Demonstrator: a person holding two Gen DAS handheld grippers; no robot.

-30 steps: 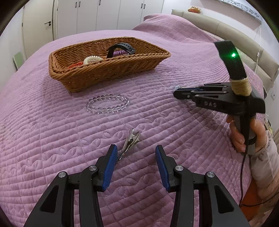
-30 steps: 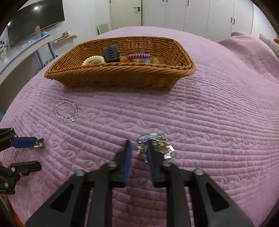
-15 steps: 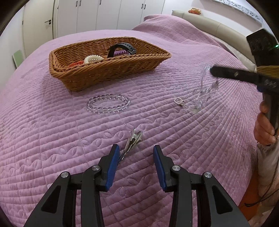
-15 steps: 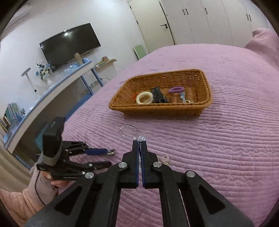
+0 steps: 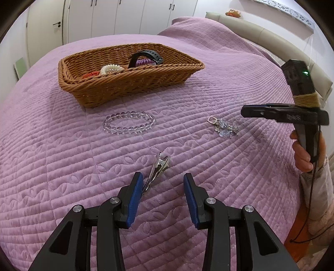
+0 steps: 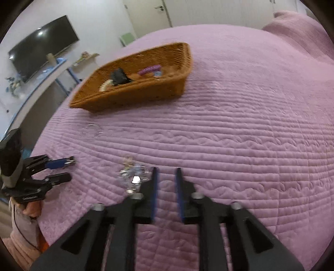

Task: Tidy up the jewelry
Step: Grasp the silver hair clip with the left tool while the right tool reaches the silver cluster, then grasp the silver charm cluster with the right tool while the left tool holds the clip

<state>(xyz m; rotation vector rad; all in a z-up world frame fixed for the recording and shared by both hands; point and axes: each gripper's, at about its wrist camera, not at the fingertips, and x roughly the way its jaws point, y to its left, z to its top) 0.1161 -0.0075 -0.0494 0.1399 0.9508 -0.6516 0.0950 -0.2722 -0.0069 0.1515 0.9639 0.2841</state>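
Note:
A wicker basket (image 5: 129, 83) on the purple bedspread holds a black watch (image 5: 146, 55), a white bracelet, a purple hair tie and a red item. A clear bead bracelet (image 5: 129, 123) lies in front of it. A silver hair clip (image 5: 158, 168) lies just ahead of my open left gripper (image 5: 163, 183), beside its left finger. A crystal jewelry piece (image 5: 224, 126) lies on the bedspread; in the right wrist view it (image 6: 131, 175) lies just left of my open, empty right gripper (image 6: 166, 177). The basket (image 6: 177, 87) is far ahead there.
The bed's beige headboard (image 5: 261, 37) runs along the far right. White wardrobes (image 5: 125, 16) stand behind the bed. A TV (image 6: 41, 45) and a shelf are off the bed's left side in the right wrist view.
The right gripper lifted the crystal piece, then the piece dropped back onto the bedspread and the gripper opened beside it. The left gripper stayed by the hair clip.

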